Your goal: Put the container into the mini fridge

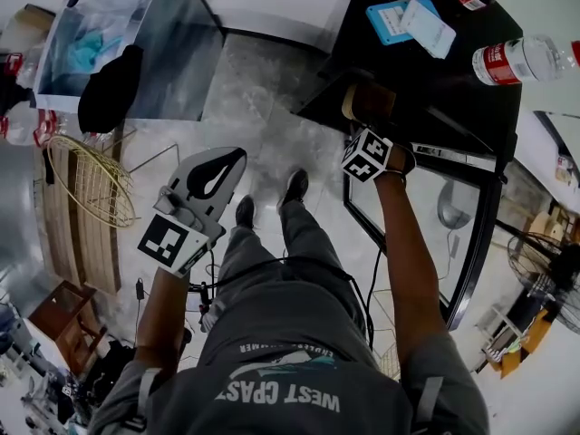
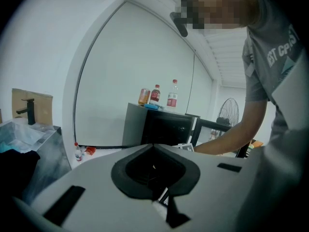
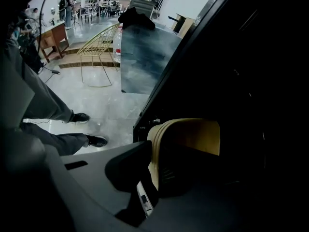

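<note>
My right gripper is shut on a tan, round-cornered container and points steeply down at the front of the black mini fridge. In the right gripper view the container sits between the jaws of my right gripper, against the fridge's dark inside. The fridge's glass door hangs open on the right. My left gripper is held out over the floor on the left, shut and empty, and in its own view my left gripper faces the fridge.
Bottles and a blue card lie on top of the fridge. A grey cabinet stands at the far left, with a yellow wire chair beside it. My shoes are on the marbled floor. A fan stands at the right.
</note>
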{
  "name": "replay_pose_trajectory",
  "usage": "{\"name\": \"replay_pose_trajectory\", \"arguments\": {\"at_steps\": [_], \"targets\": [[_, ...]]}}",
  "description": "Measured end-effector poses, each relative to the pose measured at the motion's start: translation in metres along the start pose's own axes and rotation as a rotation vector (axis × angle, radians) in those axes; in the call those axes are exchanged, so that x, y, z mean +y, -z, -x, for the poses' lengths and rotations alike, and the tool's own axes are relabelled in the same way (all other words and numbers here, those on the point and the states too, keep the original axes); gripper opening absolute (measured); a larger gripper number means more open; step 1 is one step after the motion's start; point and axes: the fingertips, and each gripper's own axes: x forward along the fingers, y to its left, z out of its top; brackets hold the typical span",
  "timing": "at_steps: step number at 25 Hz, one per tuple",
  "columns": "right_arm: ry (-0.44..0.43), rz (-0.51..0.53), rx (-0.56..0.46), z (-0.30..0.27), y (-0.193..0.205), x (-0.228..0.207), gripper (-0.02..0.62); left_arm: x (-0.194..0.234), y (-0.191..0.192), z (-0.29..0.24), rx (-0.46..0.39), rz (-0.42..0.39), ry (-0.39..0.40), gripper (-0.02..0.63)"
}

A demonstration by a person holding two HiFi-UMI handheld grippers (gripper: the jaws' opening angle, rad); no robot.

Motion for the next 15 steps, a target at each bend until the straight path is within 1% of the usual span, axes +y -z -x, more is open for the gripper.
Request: {"name": "replay_pose_trajectory", "arguments": {"at_steps": [8, 15], "targets": [[0.004, -0.005, 0.024, -0.03, 0.01, -0.003, 0.06, 0.004, 0.014, 0.0, 0.041, 0.037, -0.014, 0.015], [0.044, 0.008, 0.04, -0.049, 0.017, -0.011, 0.061, 0.006, 0.022, -0.004, 0.049, 0.048, -0.015, 0.015]]}}
